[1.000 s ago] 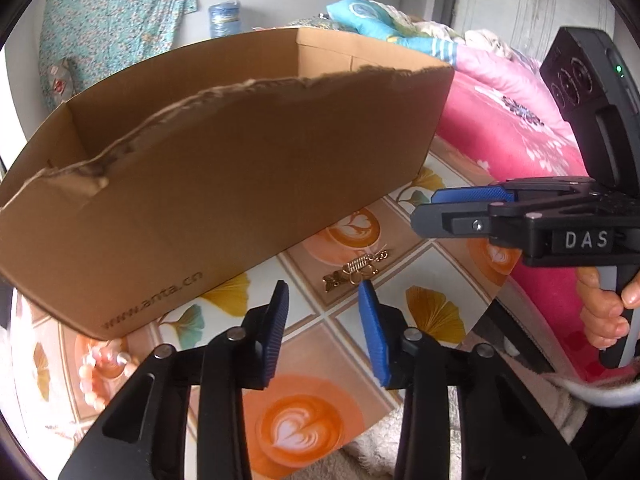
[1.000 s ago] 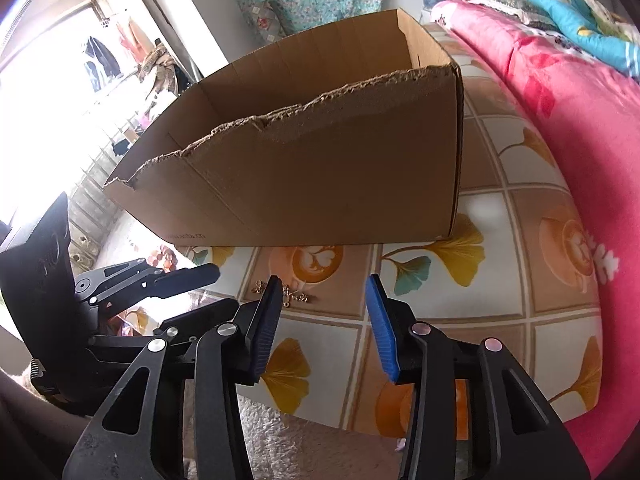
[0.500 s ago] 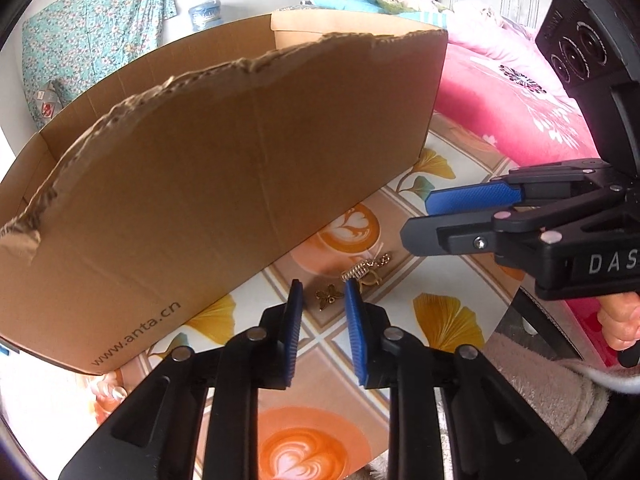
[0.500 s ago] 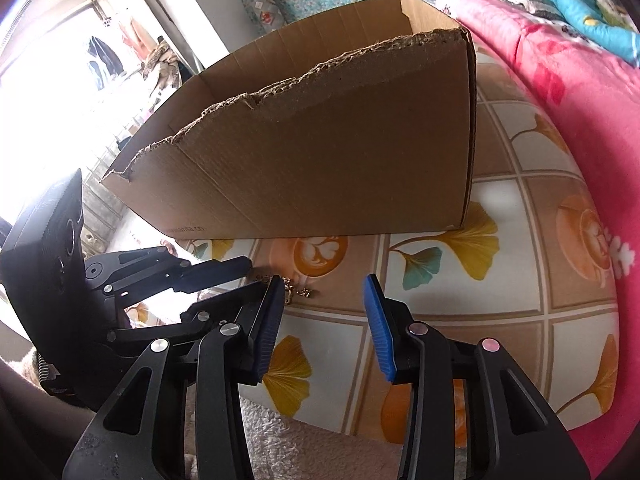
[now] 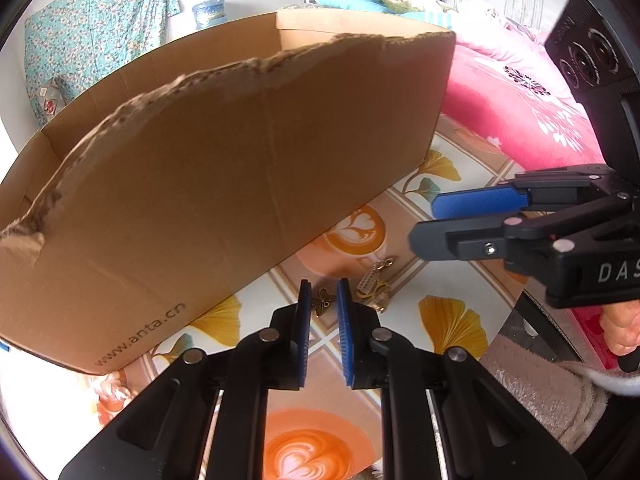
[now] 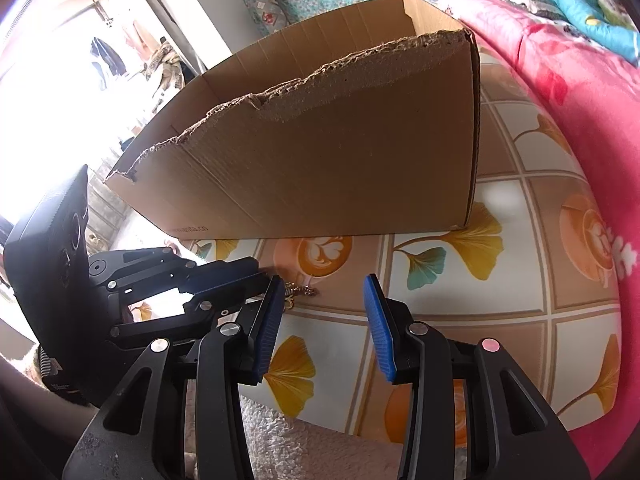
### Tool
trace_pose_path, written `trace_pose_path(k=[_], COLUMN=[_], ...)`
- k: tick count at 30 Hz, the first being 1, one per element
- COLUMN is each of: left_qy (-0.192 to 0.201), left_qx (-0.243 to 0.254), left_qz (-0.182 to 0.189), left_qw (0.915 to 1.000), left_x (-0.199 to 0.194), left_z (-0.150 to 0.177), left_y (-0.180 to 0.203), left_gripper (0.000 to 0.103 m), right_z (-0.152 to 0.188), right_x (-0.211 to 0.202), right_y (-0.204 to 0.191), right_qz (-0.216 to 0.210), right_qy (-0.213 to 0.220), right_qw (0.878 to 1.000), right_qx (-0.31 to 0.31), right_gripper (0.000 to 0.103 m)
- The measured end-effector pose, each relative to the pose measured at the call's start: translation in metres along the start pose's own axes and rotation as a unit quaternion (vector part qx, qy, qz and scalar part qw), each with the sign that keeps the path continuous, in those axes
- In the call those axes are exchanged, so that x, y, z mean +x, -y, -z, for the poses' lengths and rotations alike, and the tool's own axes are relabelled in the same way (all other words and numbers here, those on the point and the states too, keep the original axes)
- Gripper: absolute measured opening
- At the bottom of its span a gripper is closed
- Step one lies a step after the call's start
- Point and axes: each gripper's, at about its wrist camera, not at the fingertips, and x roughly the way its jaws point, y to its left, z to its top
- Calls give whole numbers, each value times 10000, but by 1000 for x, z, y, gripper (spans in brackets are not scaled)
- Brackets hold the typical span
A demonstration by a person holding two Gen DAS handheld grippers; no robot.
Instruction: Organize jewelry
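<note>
A small gold butterfly charm [image 5: 323, 301] lies on the patterned table between the blue pads of my left gripper [image 5: 322, 297], whose jaws stand narrow on either side of it, pads not touching it. More gold jewelry [image 5: 376, 284] lies just right of it and also shows in the right wrist view [image 6: 299, 290]. A big torn cardboard box [image 5: 224, 184] stands behind, also seen from the right wrist [image 6: 320, 152]. My right gripper [image 6: 324, 300] is open and empty, hovering to the right of the left gripper [image 6: 224, 280].
A pink bead bracelet [image 5: 114, 390] lies at the left by the box's corner. A pink floral bedcover [image 6: 568, 92] borders the table on the right. The table's front edge has a fuzzy white cloth [image 6: 288, 436] below it.
My left gripper moved forward and down to the butterfly charm and its jaws narrowed from wide open. The right gripper shifted slightly closer and stayed open.
</note>
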Motion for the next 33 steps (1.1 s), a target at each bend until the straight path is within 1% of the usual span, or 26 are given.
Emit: trace_pose_path(k=[4, 8, 11, 14, 16, 22, 27, 30, 33], left_qy=[-16, 1, -21, -29, -21, 7, 24, 34, 43], left_qx=[-159, -367, -488, -557, -560, -506, -529, -535, -543], left_qz=[-95, -208, -271, -274, -258, -213, -183, -176, -166], left_qw=[9998, 9991, 9984, 9981, 9981, 9985, 9984, 9984, 9984], left_x=[-5, -11, -12, -12, -11, -9, -10, -10, -10], left_z=[6, 11, 14, 15, 14, 9, 10, 11, 11], left_y=[-11, -20, -25, -27, -25, -16, -18, -19, -19], left_gripper=[12, 12, 12, 12, 12, 12, 12, 12, 12], right_z=[3, 4, 5, 2, 1, 0, 1, 3, 5], right_x=[-4, -2, 3, 8, 11, 21, 32, 33, 38], right_y=[-5, -19, -27, -28, -28, -33, -31, -34, -39], right_qz=[-1, 41, 110, 182, 262, 386, 378, 383, 489], right_qy=[41, 61, 69, 33, 22, -129, -350, -363, -384], right_qw=[9998, 9989, 9979, 9977, 9973, 9940, 9897, 9866, 9822], right_qx=[-184, -474, -639, -658, -693, -1019, -1336, -1542, -1775], right_gripper=[38, 38, 34, 28, 22, 12, 11, 9, 2])
